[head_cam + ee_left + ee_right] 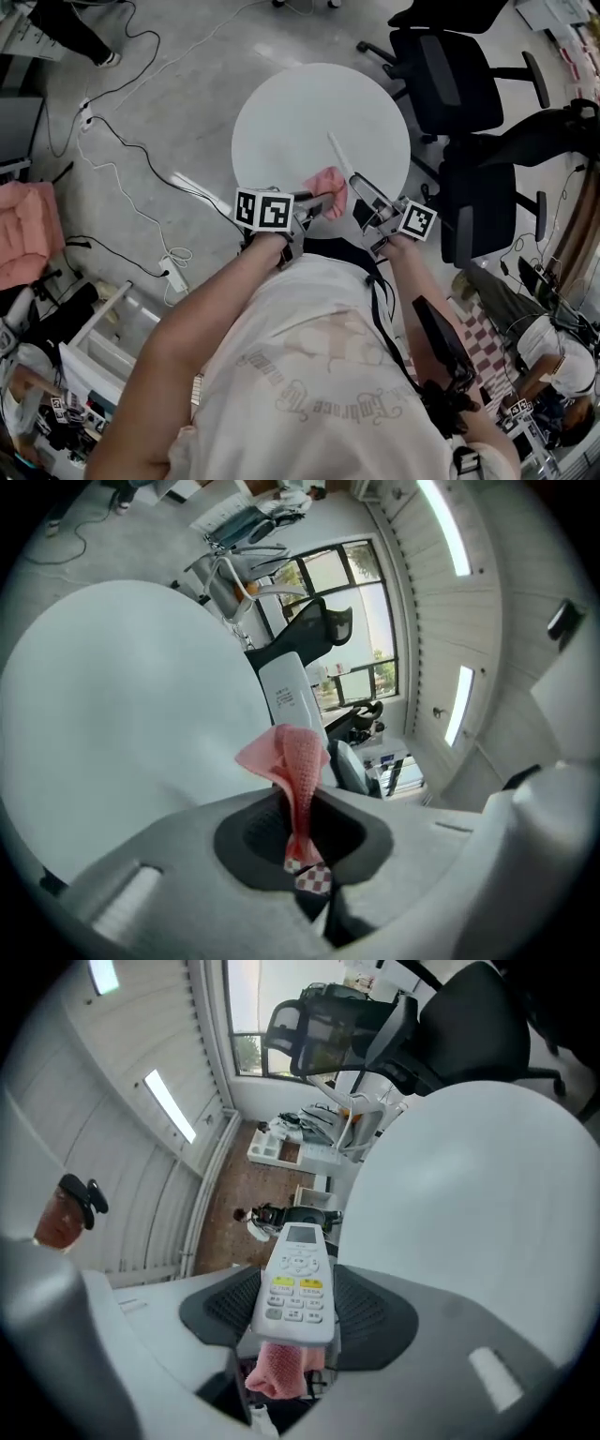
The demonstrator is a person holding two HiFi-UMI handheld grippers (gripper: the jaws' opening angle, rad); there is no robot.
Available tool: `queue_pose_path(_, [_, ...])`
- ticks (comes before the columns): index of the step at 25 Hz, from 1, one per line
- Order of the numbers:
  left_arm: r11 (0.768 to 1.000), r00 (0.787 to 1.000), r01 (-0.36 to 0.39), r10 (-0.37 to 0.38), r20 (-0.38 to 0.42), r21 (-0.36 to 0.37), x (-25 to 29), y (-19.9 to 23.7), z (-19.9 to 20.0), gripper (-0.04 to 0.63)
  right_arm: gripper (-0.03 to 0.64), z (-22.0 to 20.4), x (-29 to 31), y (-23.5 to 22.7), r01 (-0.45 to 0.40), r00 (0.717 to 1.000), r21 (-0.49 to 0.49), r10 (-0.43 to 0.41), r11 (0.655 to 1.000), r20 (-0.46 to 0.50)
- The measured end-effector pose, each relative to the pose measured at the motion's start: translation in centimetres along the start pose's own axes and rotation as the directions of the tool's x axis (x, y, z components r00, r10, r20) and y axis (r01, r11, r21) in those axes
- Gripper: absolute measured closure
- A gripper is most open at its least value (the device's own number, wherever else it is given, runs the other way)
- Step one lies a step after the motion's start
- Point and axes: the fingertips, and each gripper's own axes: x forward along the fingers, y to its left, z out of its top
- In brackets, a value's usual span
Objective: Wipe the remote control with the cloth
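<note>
The remote control's (295,1283) keypad is shown only in the right gripper view, clamped between the right gripper's (295,1314) fingers (220,1312). In the head view it is held over the round surface (281,112), just beside the pink cloth (328,192), which is pinched in the left gripper's (314,202) fingers.

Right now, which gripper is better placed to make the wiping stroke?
Left. The left gripper is shut on the cloth, right beside the remote control. The right gripper is shut on the remote control, so it probably just steadies it.
</note>
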Motion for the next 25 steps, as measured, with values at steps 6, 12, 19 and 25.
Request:
queue_pose_path(6, [1.0, 0.999, 0.017, -0.016, 0.051, -0.018, 0.4, -1.9, 1.5, 0.571, 0.364, 0.0, 1.0, 2.1, -0.095, 0.995, -0.005, 0.095, 0.995, -0.006])
queue_pose_path(12, [1.0, 0.995, -0.012, 0.012, 0.098, -0.002, -0.6, -1.8, 3.1, 0.571, 0.364, -1.0, 1.0, 2.7, -0.122, 0.988, -0.003, 0.121, 0.992, -0.099])
queue_pose_path(19, [1.0, 0.986, -0.019, 0.015, 0.165, 0.019, -1.4, -1.2, 7.3, 0.571, 0.364, -2.6, 0.6, 2.1, -0.113, 0.98, -0.024, 0.107, 0.993, -0.168])
queue_pose_path(25, [0.998, 0.974, -0.029, 0.018, 0.226, 0.047, -2.3, -1.0, 11.8, 0.571, 0.365, -3.5, 0.0, 2.1, -0.116, 0.972, -0.032, 0.107, 0.993, -0.211])
